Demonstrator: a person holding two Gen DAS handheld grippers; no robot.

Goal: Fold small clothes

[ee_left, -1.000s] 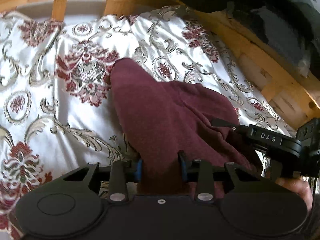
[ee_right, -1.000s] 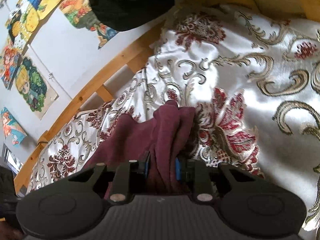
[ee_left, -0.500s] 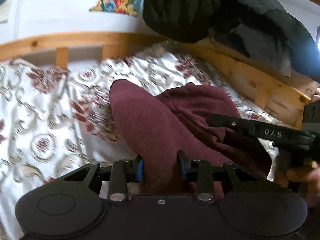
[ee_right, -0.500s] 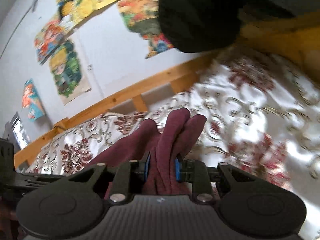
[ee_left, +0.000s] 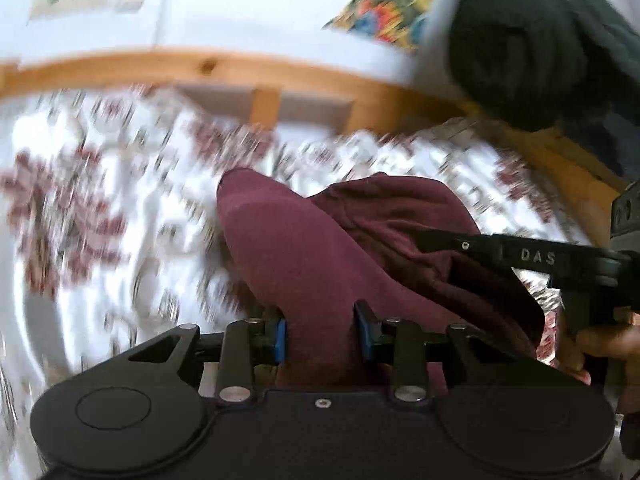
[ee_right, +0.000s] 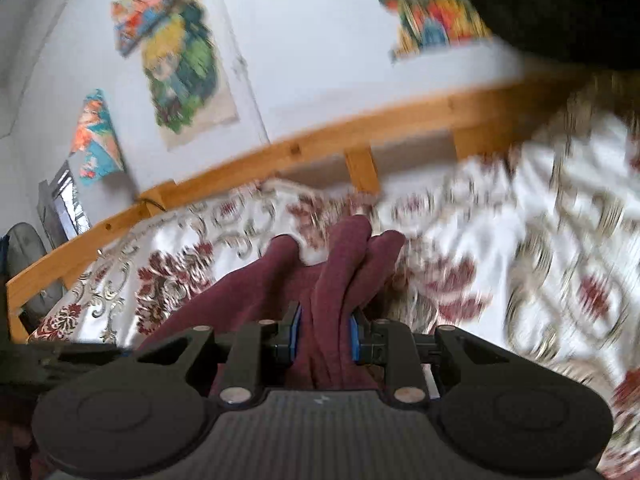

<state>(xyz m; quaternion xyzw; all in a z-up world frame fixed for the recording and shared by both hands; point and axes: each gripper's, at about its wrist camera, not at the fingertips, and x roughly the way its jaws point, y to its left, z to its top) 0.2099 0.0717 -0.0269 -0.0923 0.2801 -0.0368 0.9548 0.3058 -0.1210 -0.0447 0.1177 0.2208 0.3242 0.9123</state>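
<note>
Pinching a thick fold of the maroon garment (ee_left: 312, 256) between its blue-padded fingers (ee_left: 281, 336), the left gripper (ee_left: 320, 334) is sitting at the bottom of its own view, with cloth bulging forward out of the gap. Beside it, at the right edge of that view, the right gripper (ee_left: 440, 240) is reaching in sideways, its black body marked "DAS", and a hand (ee_left: 600, 344) is wrapping around its handle. In the right wrist view, the right gripper (ee_right: 324, 338) is likewise clamping a bunched part of the maroon garment (ee_right: 340, 272) between its fingers (ee_right: 295, 336), with several rounded folds sticking out ahead of the pads.

Beyond both grippers, the garment is hanging in a loose heap between them, just over the bedspread (ee_left: 100, 220); whether its lower folds are touching the bed I cannot tell. The bedspread, white satin with dark red and gold ornament, is looking streaked by motion blur in both views. Farther on, the wooden bed rail (ee_right: 360, 136) is running along the far edge of the bed. Behind it, colourful posters (ee_right: 180, 76) are hanging on the pale wall (ee_right: 304, 40), and a dark bundle of clothing (ee_left: 532, 40) is draping over the rail near the far right corner.
</note>
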